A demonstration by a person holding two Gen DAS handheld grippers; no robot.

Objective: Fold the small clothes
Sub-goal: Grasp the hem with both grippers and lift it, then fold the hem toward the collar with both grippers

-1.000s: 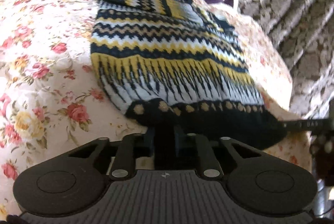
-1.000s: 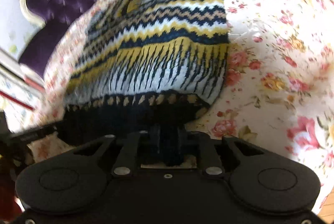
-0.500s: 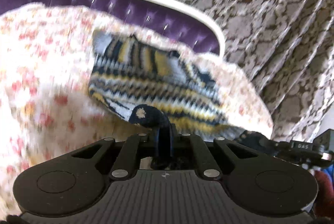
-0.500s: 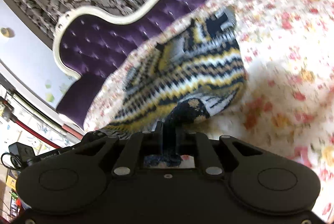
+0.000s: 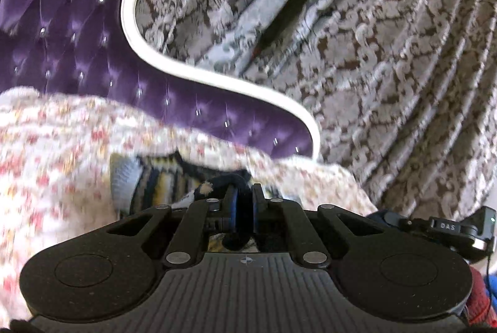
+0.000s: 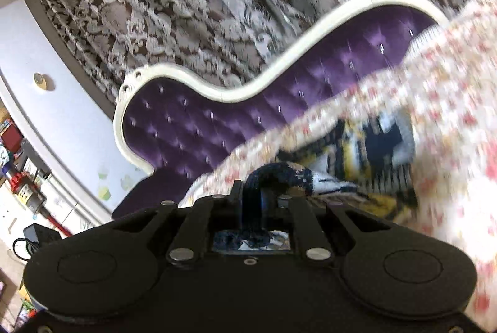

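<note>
A small knitted sweater [image 5: 161, 181] with navy, yellow and white bands lies on a floral bedspread [image 5: 56, 153]. My left gripper [image 5: 243, 193] is shut on the sweater's dark navy hem, which bulges up between the fingers. In the right wrist view the same sweater [image 6: 366, 153] is blurred, and my right gripper [image 6: 251, 193] is shut on another part of the navy hem. Both hem corners are lifted off the bed, and the sweater's body is mostly hidden behind the grippers. The other gripper's black body [image 5: 447, 227] shows at the right edge of the left wrist view.
A purple tufted headboard with a white frame [image 5: 77, 47] rises behind the bed, also seen as the headboard [image 6: 202, 128] in the right view. Patterned grey-brown curtains [image 5: 388, 53] hang behind it. Shelves and clutter [image 6: 18, 177] stand at the far left.
Both grippers have risen and tilted up with the hem in them; the sweater, flat a second ago, now has its lower edge lifted and carried toward the headboard.
</note>
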